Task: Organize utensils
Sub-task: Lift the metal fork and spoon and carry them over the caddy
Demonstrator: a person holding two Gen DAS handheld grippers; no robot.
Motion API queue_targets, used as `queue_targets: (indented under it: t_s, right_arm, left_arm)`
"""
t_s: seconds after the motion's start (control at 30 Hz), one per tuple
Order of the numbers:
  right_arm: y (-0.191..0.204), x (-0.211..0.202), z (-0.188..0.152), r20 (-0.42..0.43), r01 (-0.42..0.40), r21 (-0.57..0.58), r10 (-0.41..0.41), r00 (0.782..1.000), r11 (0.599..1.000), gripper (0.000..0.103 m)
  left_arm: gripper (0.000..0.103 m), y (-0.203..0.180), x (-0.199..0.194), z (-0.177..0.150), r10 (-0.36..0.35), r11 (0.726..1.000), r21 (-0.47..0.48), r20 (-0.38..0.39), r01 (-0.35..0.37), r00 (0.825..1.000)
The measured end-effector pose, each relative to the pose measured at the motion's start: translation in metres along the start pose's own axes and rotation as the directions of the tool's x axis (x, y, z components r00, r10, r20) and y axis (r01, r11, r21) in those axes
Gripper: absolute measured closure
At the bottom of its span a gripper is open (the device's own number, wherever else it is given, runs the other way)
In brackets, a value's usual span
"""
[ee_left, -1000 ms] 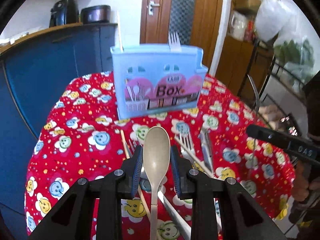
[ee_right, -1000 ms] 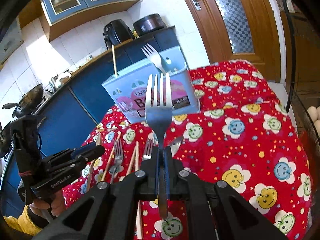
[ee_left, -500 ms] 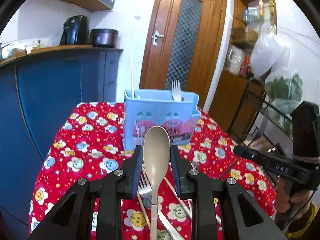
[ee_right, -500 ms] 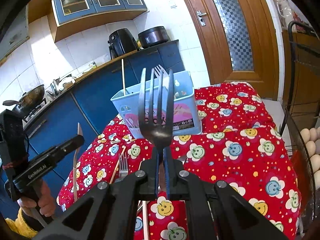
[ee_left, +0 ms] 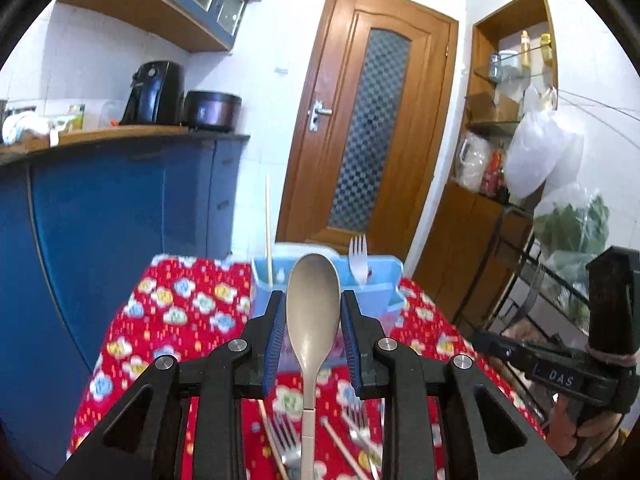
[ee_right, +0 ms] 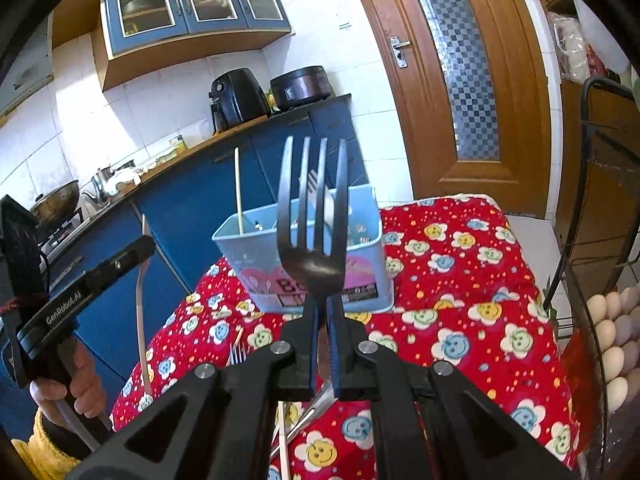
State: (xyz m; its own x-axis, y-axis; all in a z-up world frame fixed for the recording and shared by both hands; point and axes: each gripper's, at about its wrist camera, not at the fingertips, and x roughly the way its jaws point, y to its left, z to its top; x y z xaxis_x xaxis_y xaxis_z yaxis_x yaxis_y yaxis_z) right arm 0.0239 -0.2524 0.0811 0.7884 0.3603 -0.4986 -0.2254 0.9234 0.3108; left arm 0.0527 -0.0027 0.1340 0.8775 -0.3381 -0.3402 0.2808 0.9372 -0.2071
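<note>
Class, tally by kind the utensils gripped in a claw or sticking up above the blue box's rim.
Forks: 2, held fork in right claw, boxed fork in blue box
Spoons: 1, spoon in left claw
Chopsticks: 1, chopstick in box
Total: 4

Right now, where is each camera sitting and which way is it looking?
Left wrist view: sits on the left tool, looking along its fingers at the spoon it grips, the blue box and the door; the right tool shows at the side.
Right wrist view: sits on the right tool, looking past its fork at the blue box; the left tool and a hand show.
Both see the box, red tablecloth and door.
</note>
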Motion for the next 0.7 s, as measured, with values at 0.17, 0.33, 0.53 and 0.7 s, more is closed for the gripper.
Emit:
queue_targets:
  t_s: [0.17, 0.33, 0.53, 0.7]
  right_arm:
    - [-0.001, 0.005, 0.017, 0.011, 0.021, -0.014, -0.021, 1.000, 1.000, 0.097]
    - [-0.001, 0.011, 0.036, 0.020, 0.032, -0.032, -0.031, 0.999, 0.999, 0.097]
    - [0.000, 0.021, 0.059, 0.029, 0.041, -0.044, -0.040, 0.999, 0.998, 0.097]
    - [-0.003, 0.032, 0.075, 0.027, 0.045, -0.046, -0.044, 0.999, 0.998, 0.097]
  left_arm:
    - [0.076, -0.002, 0.010, 0.024, -0.002, 1.000, -0.002, 0.058, 0.002, 0.998]
    - [0.076, -0.003, 0.025, 0.050, -0.001, 1.000, -0.011, 0.118, 0.002, 0.993]
    - [0.076, 0.001, 0.047, 0.080, 0.019, 0.999, -0.043, 0.188, -0.011, 0.982]
    - [0.076, 0.007, 0.070, 0.096, 0.050, 0.997, -0.068, 0.244, -0.034, 0.969]
